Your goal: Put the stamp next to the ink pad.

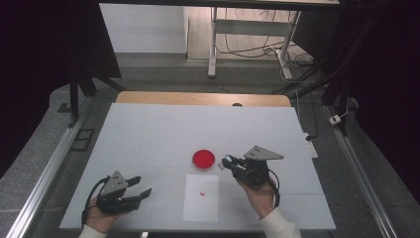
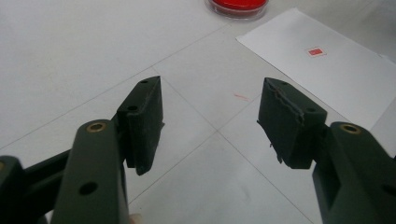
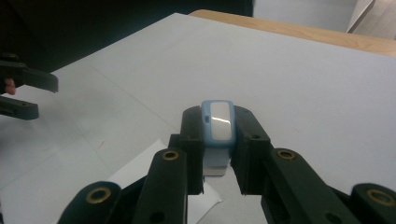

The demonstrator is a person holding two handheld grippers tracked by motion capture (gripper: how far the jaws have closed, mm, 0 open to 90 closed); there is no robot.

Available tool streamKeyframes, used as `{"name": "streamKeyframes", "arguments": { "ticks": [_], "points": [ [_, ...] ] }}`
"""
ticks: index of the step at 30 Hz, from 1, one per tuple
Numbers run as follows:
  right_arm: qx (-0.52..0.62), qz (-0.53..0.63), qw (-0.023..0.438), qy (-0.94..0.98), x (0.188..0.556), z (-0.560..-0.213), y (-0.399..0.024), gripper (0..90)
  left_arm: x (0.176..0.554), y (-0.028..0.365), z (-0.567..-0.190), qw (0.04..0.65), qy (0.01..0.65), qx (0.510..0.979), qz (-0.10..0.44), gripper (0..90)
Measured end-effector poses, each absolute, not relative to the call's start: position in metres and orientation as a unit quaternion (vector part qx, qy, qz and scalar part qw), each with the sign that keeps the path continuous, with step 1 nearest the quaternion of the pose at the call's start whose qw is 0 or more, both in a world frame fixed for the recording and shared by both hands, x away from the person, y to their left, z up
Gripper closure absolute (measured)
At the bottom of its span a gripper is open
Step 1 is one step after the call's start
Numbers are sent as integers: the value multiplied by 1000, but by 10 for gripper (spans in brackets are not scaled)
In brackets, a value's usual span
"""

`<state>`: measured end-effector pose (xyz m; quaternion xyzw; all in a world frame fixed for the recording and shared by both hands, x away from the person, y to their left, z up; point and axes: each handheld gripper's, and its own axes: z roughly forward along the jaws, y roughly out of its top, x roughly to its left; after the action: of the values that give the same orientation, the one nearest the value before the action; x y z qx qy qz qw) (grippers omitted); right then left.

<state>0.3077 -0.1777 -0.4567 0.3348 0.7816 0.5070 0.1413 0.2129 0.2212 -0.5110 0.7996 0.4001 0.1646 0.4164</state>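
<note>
In the high view, a white-covered worktop (image 1: pixel 148 139) with a bare wooden far edge carries a round, shallow red ink pad in a clear dish (image 1: pixel 203 159) near its middle and, just in front of it toward the person, a white rectangular sheet of paper (image 1: pixel 200 198) bearing a small red stamped mark (image 1: pixel 202 193); no writing can be read on any of these. The left claw (image 1: pixel 144 187) sits at the near left of the worktop, well apart from the paper, its jaws about half spread with nothing between them. The right claw (image 1: pixel 226 162) is held just to the right of the ink pad, above the far right corner of the sheet, pointing toward the pad. In the left gripper view, the left claw (image 2: pixel 210 116) shows its two black jaws parted over bare worktop, gripping and touching nothing; beyond them lie the sheet of paper (image 2: pixel 336 79) with its little red square mark (image 2: pixel 316 52), too small to read, and the red ink pad (image 2: pixel 238 5) at the top edge. In the right gripper view, the right claw (image 3: pixel 218 140) is closed tight on a small light-blue plastic stamp with a white oblong top (image 3: pixel 218 126), the pads pressing on both its sides so that it stands upright between them above the worktop; no label or lettering is legible on it. A corner of the paper (image 3: pixel 135 170) shows below the jaws, and the left claw (image 3: pixel 25 91) appears at the far left edge.
</note>
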Motion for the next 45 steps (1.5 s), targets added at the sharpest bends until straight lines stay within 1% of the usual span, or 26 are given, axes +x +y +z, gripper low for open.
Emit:
{"name": "streamKeyframes", "arguments": {
  "ticks": [8,17,29,45],
  "points": [
    [337,495,162,784,320,-457,-181,751,213,222,-511,416,401,799,164,401],
    [329,464,184,802,340,-463,-175,751,214,224,-512,412,404,800,165,398],
    [329,434,182,819,359,-473,-168,751,216,223,-514,409,407,800,164,394],
    [328,389,176,842,380,-497,-154,749,217,222,-516,403,410,802,163,389]
  ]
}}
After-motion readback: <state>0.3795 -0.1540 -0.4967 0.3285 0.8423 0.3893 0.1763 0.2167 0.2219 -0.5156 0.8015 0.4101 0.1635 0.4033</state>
